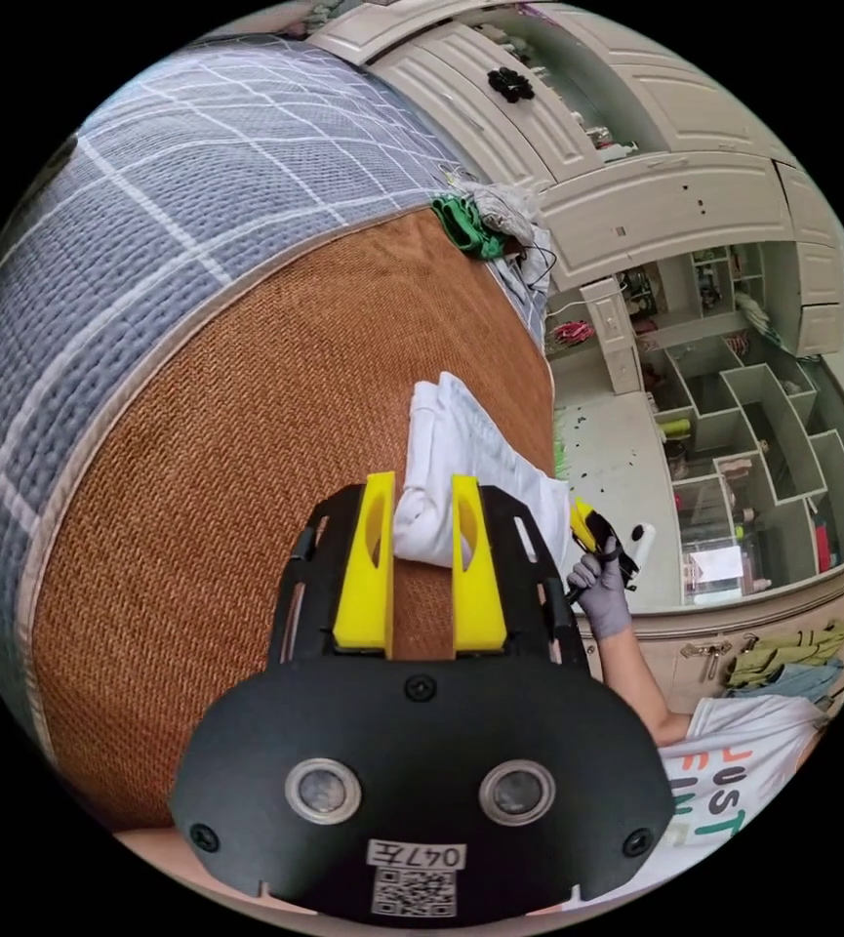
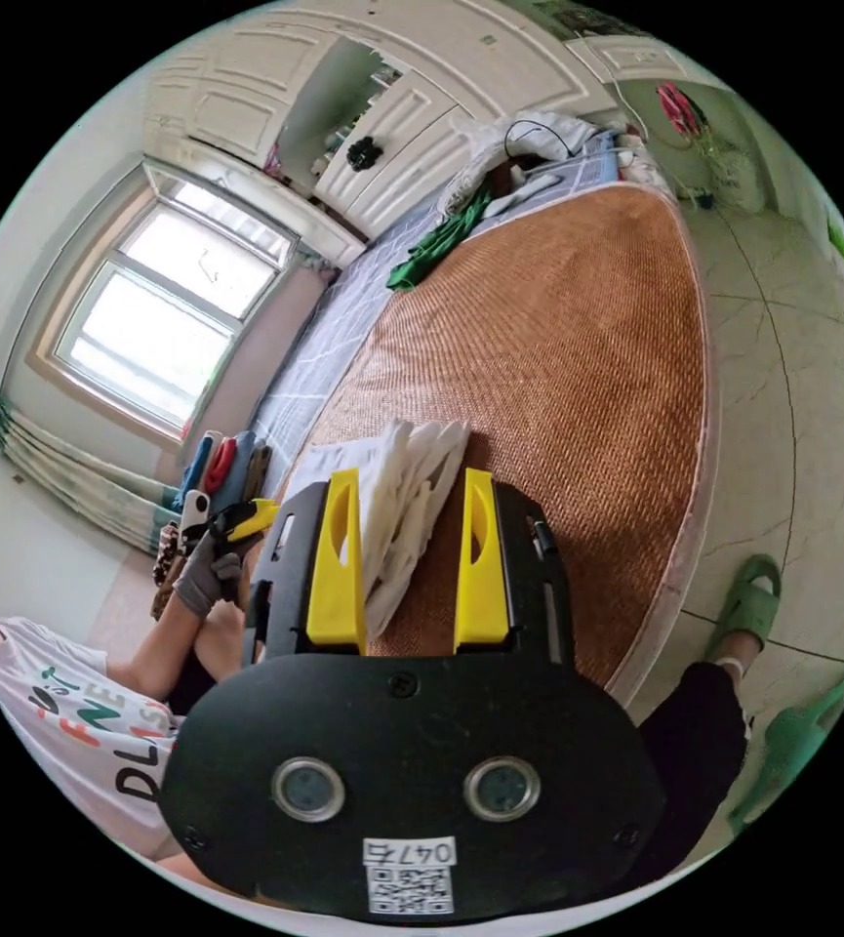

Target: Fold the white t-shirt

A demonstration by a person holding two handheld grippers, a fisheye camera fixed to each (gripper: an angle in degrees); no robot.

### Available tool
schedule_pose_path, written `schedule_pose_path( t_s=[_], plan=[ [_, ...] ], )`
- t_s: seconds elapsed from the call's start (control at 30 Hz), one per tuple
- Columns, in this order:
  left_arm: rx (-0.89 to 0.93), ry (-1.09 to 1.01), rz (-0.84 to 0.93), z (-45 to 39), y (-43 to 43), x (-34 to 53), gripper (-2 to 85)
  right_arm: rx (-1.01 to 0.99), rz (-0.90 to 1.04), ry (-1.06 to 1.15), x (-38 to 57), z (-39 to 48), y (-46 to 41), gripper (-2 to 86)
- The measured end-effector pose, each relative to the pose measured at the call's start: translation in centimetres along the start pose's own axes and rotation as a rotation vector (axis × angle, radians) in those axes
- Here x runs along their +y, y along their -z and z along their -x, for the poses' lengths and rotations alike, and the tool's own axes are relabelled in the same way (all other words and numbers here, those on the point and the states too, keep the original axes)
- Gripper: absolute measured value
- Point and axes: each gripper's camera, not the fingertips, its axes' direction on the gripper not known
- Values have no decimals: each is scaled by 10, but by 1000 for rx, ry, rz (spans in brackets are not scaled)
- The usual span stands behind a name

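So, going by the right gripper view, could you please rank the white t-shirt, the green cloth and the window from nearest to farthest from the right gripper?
1. White t-shirt: between the right gripper's jaws, on the brown mat.
2. Green cloth: at the mat's far end.
3. Window: on the wall beyond the bed.

a bed (image 1: 246,410) carries a brown woven mat (image 2: 558,371) beside a grey checked cover (image 1: 197,166). the folded white t-shirt (image 1: 451,468) lies on the mat; green cloth (image 1: 465,226) sits at its far end.
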Motion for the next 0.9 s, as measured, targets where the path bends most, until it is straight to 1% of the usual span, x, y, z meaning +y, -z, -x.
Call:
schedule_pose_path(
  t_s=[0.1,0.27,0.33,0.4,0.47,0.57,0.67,0.73,0.77,0.8,0.83,0.87,0.9],
  plan=[
    [39,10,84,24,-6,-8,101,-79,2,-19,-6,-16,-14,107],
    [90,32,87,66,22,-12,85,-117,46,-18,-32,-17,-40,83],
    [182,72,86,95,37,-10,71,-110,70,-37,-42,-19,-45,60],
    [218,100,84,115,51,-8,56,-122,81,-43,-55,-15,-41,36],
    [209,94,75,122,73,-5,47,-126,78,-18,-62,-2,-31,27],
    [150,-5,56,110,123,0,41,-155,96,42,-76,42,-15,22],
    [130,-88,43,89,197,10,40,-180,144,127,-95,113,-4,21],
    [88,-171,-18,72,286,34,39,-209,153,202,-107,165,0,21],
    [69,-190,-41,70,311,42,39,-245,155,248,-114,200,1,21],
    [21,-226,-95,67,366,63,39,-294,165,291,-121,236,-3,22],
    [-25,-246,-149,69,420,85,41,-322,173,312,-124,254,-6,22],
    [-43,-251,-175,72,448,96,41,-378,194,350,-128,291,-16,22],
    [-78,-255,-230,79,503,119,42,-435,224,385,-131,329,-30,22]
  ],
)
